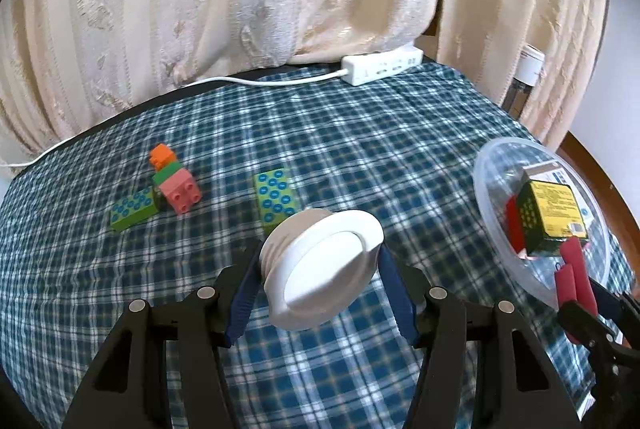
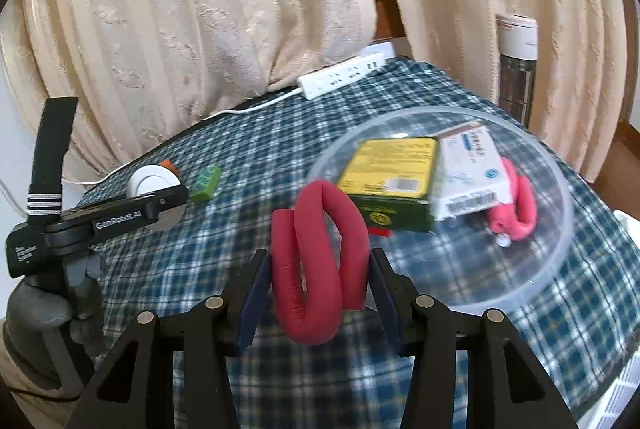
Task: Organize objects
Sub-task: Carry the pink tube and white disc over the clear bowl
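Looking along my left gripper (image 1: 320, 285), its jaws clamp a white round fitting (image 1: 320, 265), face tilted toward me, above the checked tabletop (image 1: 360, 157); green bricks (image 1: 276, 195) lie beyond. On the right view, my right gripper (image 2: 318, 283) pinches a folded red foam tube (image 2: 320, 261), loop nearest me, before the clear bowl (image 2: 556, 229) holding boxes (image 2: 392, 169).

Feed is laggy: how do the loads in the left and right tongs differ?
The left tongs grip a white round cap, rigid and tilted; the right tongs grip a dark red foam roller, soft and folded. The cap is over the cloth, the roller near the clear bowl. Both are held.
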A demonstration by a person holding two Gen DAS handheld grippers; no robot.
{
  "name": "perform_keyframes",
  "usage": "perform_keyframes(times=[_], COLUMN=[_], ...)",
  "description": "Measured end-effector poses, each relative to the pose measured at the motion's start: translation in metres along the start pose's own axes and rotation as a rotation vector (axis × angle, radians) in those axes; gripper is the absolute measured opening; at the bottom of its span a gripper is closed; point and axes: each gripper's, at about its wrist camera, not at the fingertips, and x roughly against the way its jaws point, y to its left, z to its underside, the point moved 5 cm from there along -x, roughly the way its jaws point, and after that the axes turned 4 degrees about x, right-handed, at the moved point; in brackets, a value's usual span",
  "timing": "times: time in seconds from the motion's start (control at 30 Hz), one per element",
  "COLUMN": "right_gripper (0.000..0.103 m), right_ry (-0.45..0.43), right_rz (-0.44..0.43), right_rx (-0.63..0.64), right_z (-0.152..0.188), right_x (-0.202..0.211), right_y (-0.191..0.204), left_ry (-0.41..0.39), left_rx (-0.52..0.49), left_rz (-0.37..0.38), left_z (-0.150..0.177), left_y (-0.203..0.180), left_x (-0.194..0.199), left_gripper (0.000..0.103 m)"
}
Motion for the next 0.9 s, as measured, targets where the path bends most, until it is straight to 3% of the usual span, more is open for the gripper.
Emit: perform_keyframes(times=[0.37,0.9], right_gripper=[0.052,0.052], right_ry=[-0.004,-0.006], right_rz=[0.046,0.071], right_rx=[-0.045,-0.043], right_z=[-0.002,-0.037], right_x=[0.000,-0.031], right_y=[-0.027,-0.039], left_ry=[0.011,0.042], left_rx=[-0.029,-0.027], left_rz=[0.033,0.054], left_z=[0.003,0.004], left_y=[-0.015,-0.015], left_x=[-0.001,-0.014], left_gripper=[0.059,0.059])
